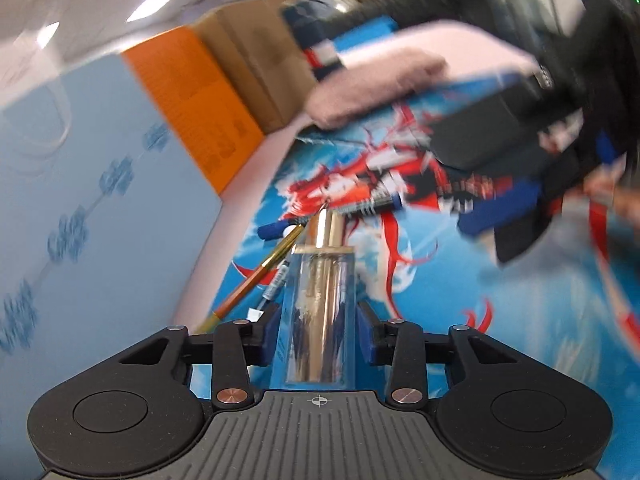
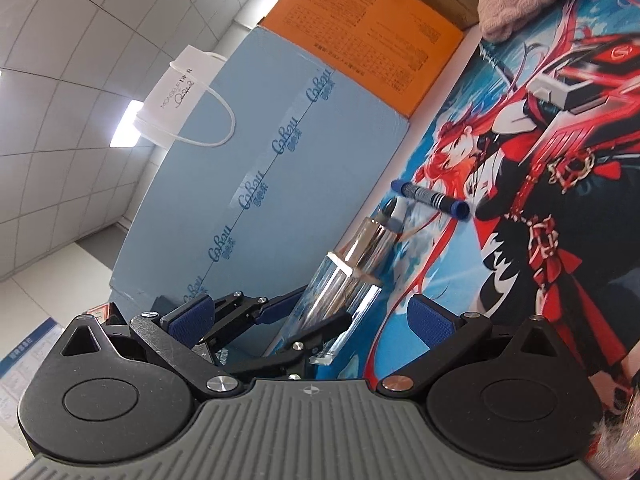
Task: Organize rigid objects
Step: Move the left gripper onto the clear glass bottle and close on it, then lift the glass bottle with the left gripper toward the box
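While the clear bottle [image 1: 320, 304] sits between the blue pads of the left gripper [image 1: 319, 334], its long axis runs straight ahead along the fingers, gold cap [image 1: 327, 226] leading and the flat base tucked back toward the gripper's body. The jaws are drawn in close on the glass, a pad at each side of it, so I read this as a pinch on the bottle, low on its body. From the right wrist view the same bottle [image 2: 344, 268] slants up across the printed mat [image 2: 520, 280], cap end toward the blue marker [image 2: 430, 196], base end lifted near the left gripper's linkage, so it appears tilted, not lying flat.

Beyond the cap, the marker [image 1: 370, 205] lies crosswise on the mat, just beside the cap tip from this angle, and a gold pen [image 1: 260, 276] angles in on the bottle's left; whether either touches the bottle I cannot tell. The right gripper [image 2: 320, 318] stands spread wide, pads well apart, nothing between them, hovering just behind the bottle's base. So the left hand owns the bottle, and the right is near but idle. My guess: the coming move turns on carrying that bottle cap-first clear of the marker without sweeping it
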